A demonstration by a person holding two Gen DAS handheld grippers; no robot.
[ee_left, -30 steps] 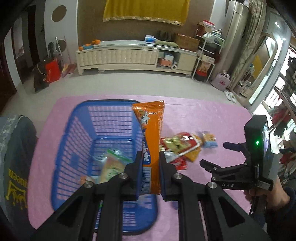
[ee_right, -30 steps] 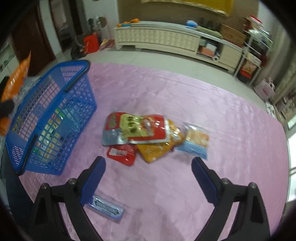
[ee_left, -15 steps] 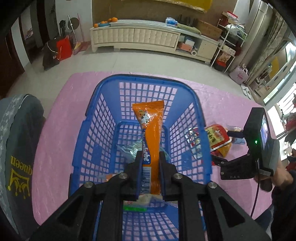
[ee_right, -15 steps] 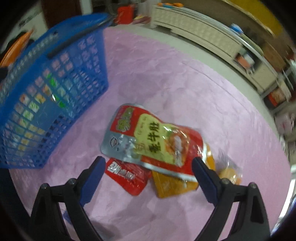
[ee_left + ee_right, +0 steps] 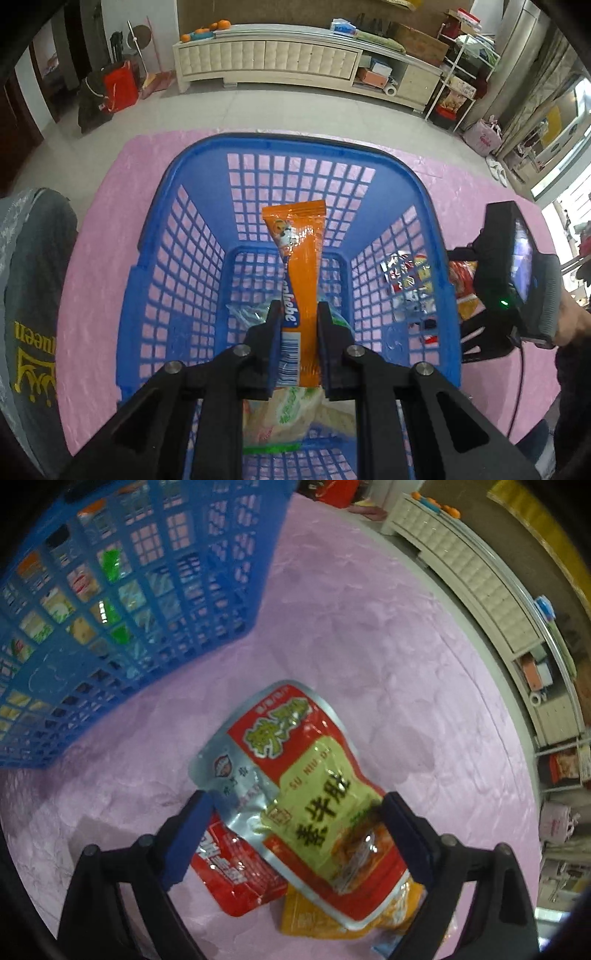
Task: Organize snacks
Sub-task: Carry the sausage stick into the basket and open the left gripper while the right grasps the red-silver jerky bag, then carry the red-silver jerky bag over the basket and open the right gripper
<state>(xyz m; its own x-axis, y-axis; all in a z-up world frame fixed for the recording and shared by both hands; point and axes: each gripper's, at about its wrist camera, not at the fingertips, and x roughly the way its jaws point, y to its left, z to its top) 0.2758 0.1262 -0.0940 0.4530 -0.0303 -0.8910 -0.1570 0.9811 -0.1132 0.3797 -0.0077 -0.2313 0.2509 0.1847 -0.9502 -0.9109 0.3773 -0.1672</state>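
— Gripping that long orange snack packet (image 5: 300, 280) tight, the left gripper (image 5: 298, 343) has its fingers clamped on the lower half, right by the barcode.

— And where is it now?

— Inside the blue basket (image 5: 280, 151), pointing steeply down. A second ago the packet hung over the basket's right rim; now it sits lower, in the middle, with a green-printed bag (image 5: 291, 410) just beneath the fingertips.

— The other hand?

— The right gripper (image 5: 295, 819) has dropped down over the pile on the pink tablecloth (image 5: 369, 635). Its jaws are wide but closing, and the red and silver pouch (image 5: 303, 786) lies between them. I can't tell whether the pads touch it yet.

— What's under the pouch?

— A small red packet (image 5: 236, 878) by the left finger and a yellow one (image 5: 314, 919) nearer the right. A second back those snacks lay well ahead of the fingers.
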